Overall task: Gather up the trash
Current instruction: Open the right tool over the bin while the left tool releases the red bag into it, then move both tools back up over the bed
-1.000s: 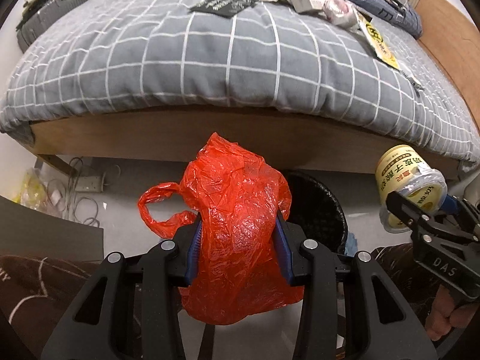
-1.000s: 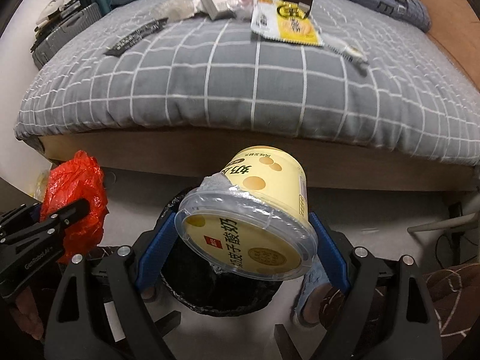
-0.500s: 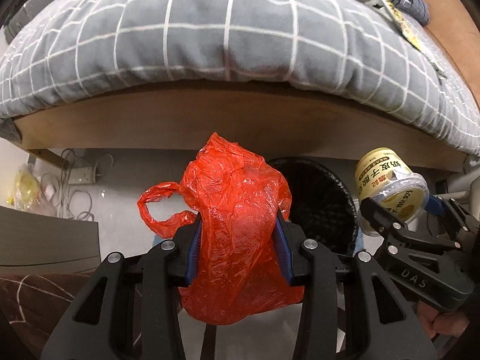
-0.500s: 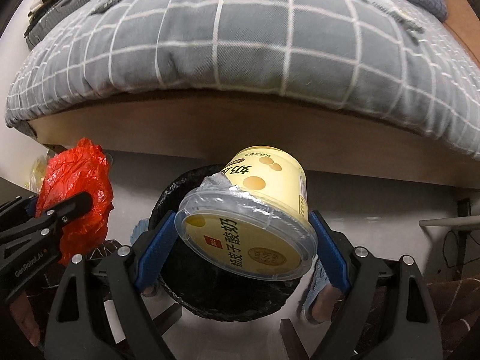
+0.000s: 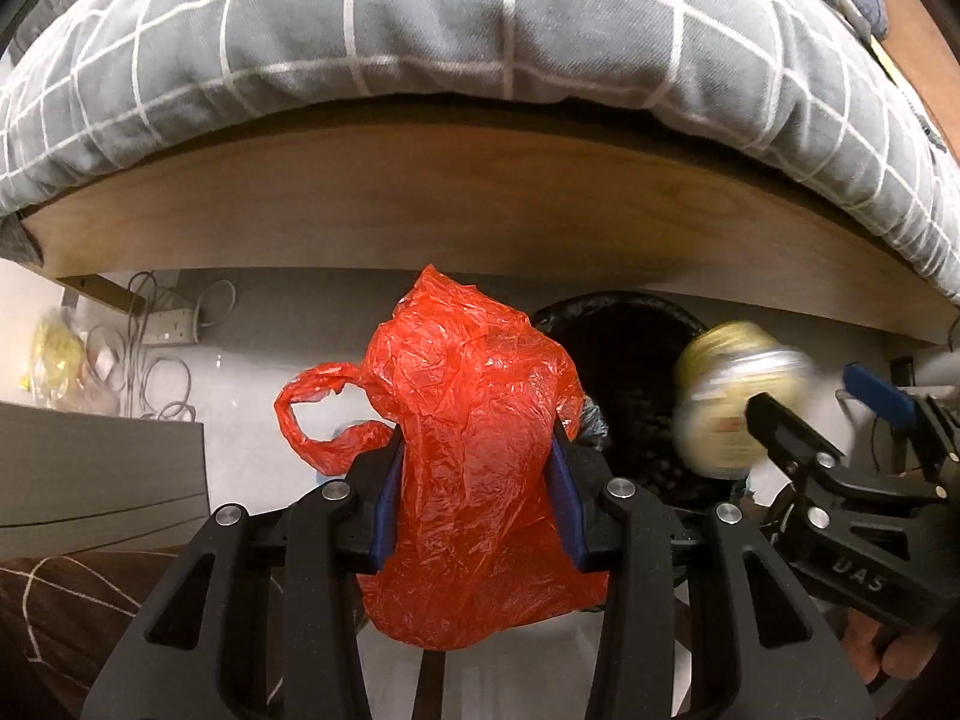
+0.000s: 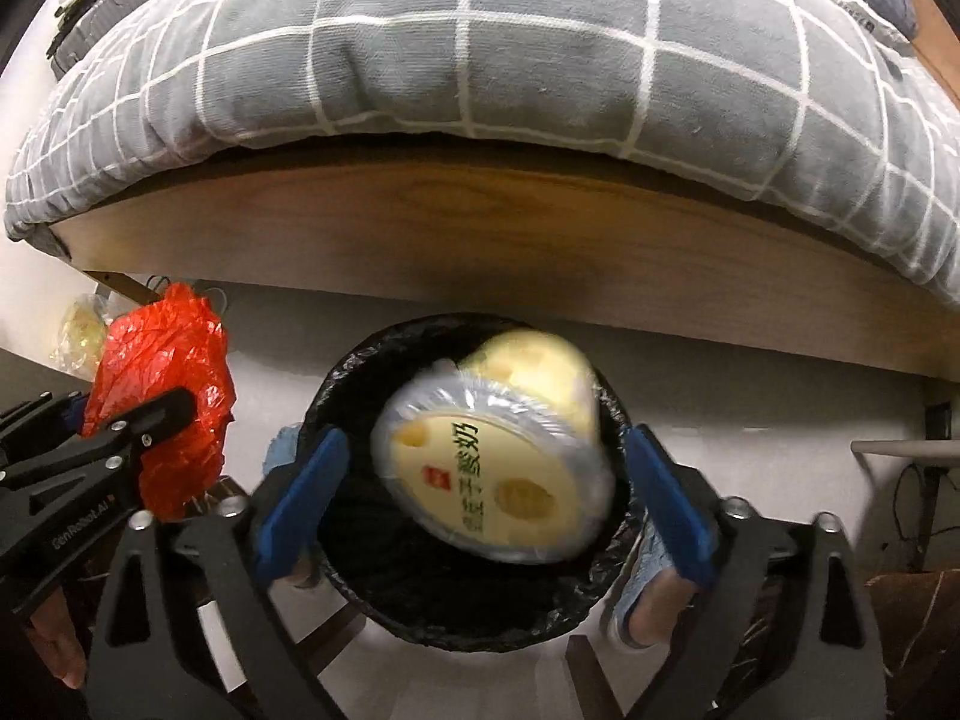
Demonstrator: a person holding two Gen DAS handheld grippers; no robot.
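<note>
My left gripper (image 5: 474, 498) is shut on a crumpled red plastic bag (image 5: 474, 450), which bulges above and below the blue pads; the red bag (image 6: 162, 402) shows at the left of the right wrist view too. My right gripper (image 6: 480, 486) hangs over a black-lined trash bin (image 6: 360, 564) with its jaws opening wide. A pale yellow yogurt cup (image 6: 498, 450), blurred and tilted, is between the blue pads but apart from both, dropping into the bin. From the left wrist view the blurred cup (image 5: 732, 396) is at the bin's (image 5: 624, 360) right side.
A bed with a grey checked quilt (image 6: 480, 48) and a wooden side board (image 6: 480, 234) overhangs the floor behind the bin. Cables and a power strip (image 5: 168, 330) lie on the floor at left. A person's slippered feet (image 6: 642, 576) stand beside the bin.
Both grippers have sunk toward the bin. The right jaws have spread and the yogurt cup has come free of the pads, falling blurred. The left grip on the red bag is unchanged.
</note>
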